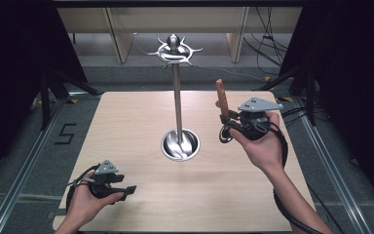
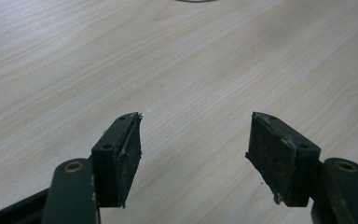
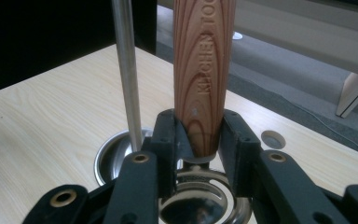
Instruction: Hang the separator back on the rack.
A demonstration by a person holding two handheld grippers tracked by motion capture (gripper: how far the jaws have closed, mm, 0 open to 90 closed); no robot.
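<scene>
While our left gripper [image 1: 126, 190] rests low at the lower left of the high view, its jaws stand apart with nothing between them; in the left gripper view we see only bare wooden table [image 2: 177, 70] between the two black pads [image 2: 126, 154].

At the right of centre in the high view, our right gripper [image 1: 226, 126] is clamped on a kitchen utensil [image 1: 222, 100]. Its wooden handle rises upright above the jaws, and a shiny metal part hangs just below them. In the right gripper view, the handle [image 3: 205, 74] sits squarely between the pads, which press on its lower end from both sides, and the metal part shows beneath them at the bottom of the frame.

We see the metal utensil stand [image 1: 177, 97] at the middle of the table, to the left of the held utensil and apart from it: a round base, a thin pole, and a ring of hooks at the top.
</scene>
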